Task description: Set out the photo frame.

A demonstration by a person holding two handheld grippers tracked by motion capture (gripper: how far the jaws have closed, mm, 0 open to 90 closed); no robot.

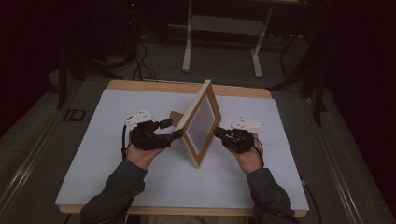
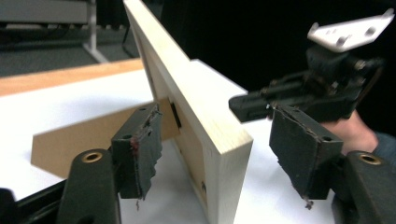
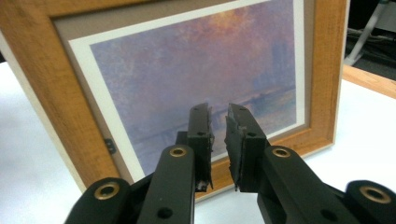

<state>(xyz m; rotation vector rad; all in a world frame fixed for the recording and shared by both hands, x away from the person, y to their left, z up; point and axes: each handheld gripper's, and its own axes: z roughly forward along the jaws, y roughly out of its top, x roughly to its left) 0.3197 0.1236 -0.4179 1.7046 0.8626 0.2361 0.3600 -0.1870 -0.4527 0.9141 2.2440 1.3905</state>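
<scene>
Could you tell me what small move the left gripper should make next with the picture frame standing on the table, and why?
Probably draw the left gripper straight back from the picture frame. Its jaws stand wide open on either side of the frame's edge without pressing it, and the frame stands upright on its rear stand. The right gripper, nearly closed, holds nothing in front of the glass, so nothing appears to need support.

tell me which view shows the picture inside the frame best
The right gripper view: the picture, a hazy purple and orange scene, faces that camera. The high view shows it small, dim and slanted. The left gripper view gives the wooden frame edge-on, with its back stand.
</scene>
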